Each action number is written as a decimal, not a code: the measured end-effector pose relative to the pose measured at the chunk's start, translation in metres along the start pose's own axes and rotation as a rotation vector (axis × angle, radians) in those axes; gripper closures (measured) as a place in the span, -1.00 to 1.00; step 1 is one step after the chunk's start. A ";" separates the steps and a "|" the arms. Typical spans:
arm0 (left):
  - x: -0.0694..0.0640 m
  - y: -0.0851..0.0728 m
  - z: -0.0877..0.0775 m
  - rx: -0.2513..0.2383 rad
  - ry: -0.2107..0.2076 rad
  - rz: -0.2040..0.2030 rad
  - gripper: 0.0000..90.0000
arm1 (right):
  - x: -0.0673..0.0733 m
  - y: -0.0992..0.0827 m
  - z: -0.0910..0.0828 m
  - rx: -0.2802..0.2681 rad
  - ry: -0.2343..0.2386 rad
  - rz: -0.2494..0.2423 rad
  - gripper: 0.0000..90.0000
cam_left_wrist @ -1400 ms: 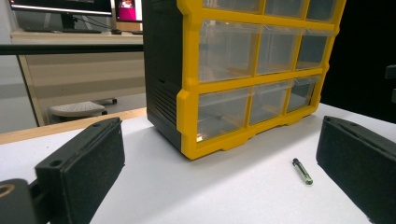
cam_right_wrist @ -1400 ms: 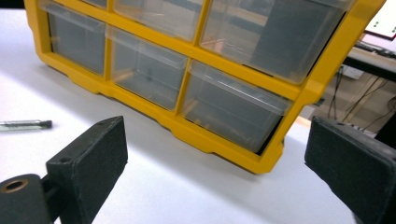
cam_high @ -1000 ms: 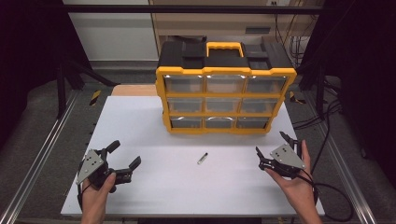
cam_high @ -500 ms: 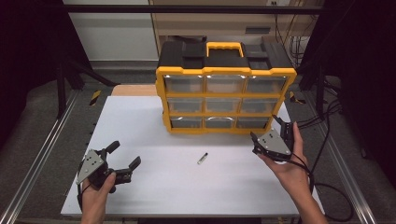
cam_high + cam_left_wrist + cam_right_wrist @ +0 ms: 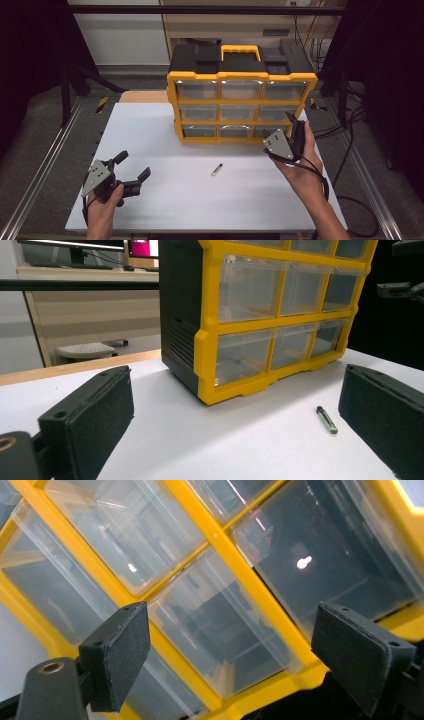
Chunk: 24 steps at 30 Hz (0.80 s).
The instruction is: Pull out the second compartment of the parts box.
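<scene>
Right tongs (image 5: 294,131) | risen to organizer (image 5: 240,95) drawers | narrowing, nothing between

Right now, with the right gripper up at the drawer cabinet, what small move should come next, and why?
Probably ease the right gripper forward onto the bottom-right drawer. Its fingers stand open with nothing between them, aimed at that closed clear drawer of the yellow cabinet, apparently not touching it yet.

Your white desk (image 5: 150,130) sits between two metal rails (image 5: 40,175) over grey floor (image 5: 45,110). Far side: a pale wall panel (image 5: 120,30) at left, a wood-toned cabinet (image 5: 225,22) in the middle, cables (image 5: 310,35) hanging at right. Dark curtains (image 5: 30,60) close both sides. Lighting is even, from overhead.
</scene>
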<state>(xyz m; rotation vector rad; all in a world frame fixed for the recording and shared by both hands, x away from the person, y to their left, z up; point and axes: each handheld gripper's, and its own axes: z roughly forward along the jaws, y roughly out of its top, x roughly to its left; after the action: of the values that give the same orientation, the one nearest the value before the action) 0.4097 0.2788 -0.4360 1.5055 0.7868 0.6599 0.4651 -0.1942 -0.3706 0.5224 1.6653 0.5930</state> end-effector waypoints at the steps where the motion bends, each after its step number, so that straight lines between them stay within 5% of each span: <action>1: 0.000 0.000 0.000 0.000 0.000 -0.001 -0.97 | 0.000 0.002 0.001 0.003 -0.001 -0.010 -0.64; 24: 0.001 0.000 0.000 0.000 0.002 -0.009 -0.97 | 0.001 0.037 0.014 -0.030 -0.062 -0.146 -0.40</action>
<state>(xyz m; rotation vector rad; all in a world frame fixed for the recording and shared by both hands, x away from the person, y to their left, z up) 0.4100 0.2795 -0.4364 1.5007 0.7948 0.6547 0.4793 -0.1641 -0.3492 0.3896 1.6174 0.4891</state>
